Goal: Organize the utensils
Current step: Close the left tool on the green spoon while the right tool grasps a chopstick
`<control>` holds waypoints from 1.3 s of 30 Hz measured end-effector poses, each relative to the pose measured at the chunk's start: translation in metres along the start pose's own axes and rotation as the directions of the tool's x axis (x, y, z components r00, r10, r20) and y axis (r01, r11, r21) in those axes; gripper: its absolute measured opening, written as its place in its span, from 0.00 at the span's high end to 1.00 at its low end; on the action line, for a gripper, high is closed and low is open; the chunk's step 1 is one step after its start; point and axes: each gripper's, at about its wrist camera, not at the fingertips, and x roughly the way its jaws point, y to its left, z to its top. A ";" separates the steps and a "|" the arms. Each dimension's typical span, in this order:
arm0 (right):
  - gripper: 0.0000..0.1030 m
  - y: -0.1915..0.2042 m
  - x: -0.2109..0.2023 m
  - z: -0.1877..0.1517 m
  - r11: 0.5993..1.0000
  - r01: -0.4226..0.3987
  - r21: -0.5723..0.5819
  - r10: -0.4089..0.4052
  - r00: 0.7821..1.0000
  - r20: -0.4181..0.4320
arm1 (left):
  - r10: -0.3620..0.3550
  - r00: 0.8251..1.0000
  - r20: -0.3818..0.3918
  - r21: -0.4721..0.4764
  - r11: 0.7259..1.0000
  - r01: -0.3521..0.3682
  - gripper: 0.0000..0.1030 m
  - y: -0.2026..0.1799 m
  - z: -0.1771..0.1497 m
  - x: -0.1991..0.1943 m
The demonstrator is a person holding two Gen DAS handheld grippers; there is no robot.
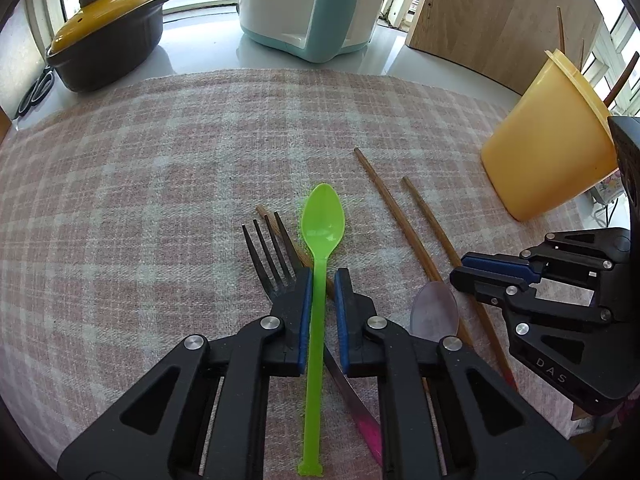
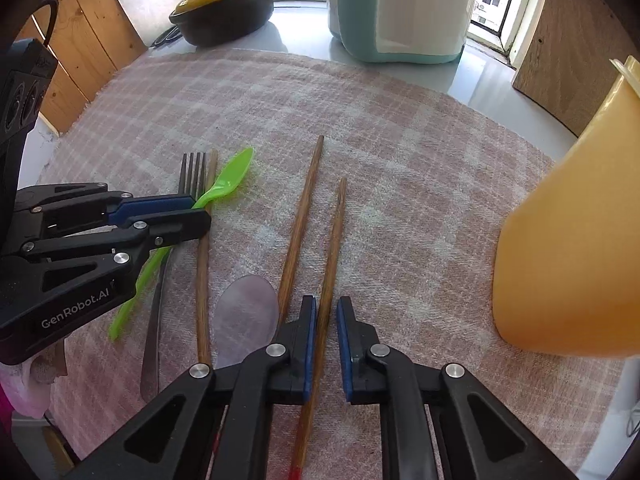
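Note:
A green plastic spoon (image 1: 322,224) lies on the checked cloth (image 1: 160,184); its handle runs between the fingers of my left gripper (image 1: 323,280), which is open around it with small gaps each side. A black fork (image 1: 268,252) and a wooden chopstick lie just left under it. My right gripper (image 2: 326,312) is open astride one of two wooden chopsticks (image 2: 330,248); the other chopstick (image 2: 300,224) lies just left. A translucent purple spoon (image 2: 248,316) lies beside it. A yellow cup (image 2: 576,248) holding chopsticks stands at the right.
A black pot with a yellow lid (image 1: 108,36) stands at the back left, scissors (image 1: 36,92) beside it. A white and teal appliance (image 1: 308,4) stands at the back centre. A wooden board (image 1: 500,16) stands at the back right.

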 end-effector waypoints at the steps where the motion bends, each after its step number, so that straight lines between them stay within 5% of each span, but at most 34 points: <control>1: 0.95 -0.002 0.000 0.001 1.000 -0.006 0.006 0.006 1.000 -0.002 | 0.004 1.000 0.001 -0.001 1.000 -0.004 0.95 -0.001 0.000 0.000; 19: 0.97 -0.011 -0.008 -0.013 0.997 -0.059 0.039 0.059 0.998 0.013 | -0.042 0.999 0.018 -0.063 0.997 0.043 0.96 0.001 -0.027 -0.021; 39: 0.97 -0.011 -0.070 -0.025 0.990 -0.141 0.001 0.140 0.982 0.131 | -0.076 0.986 0.146 -0.091 0.992 0.090 0.96 -0.020 -0.019 -0.079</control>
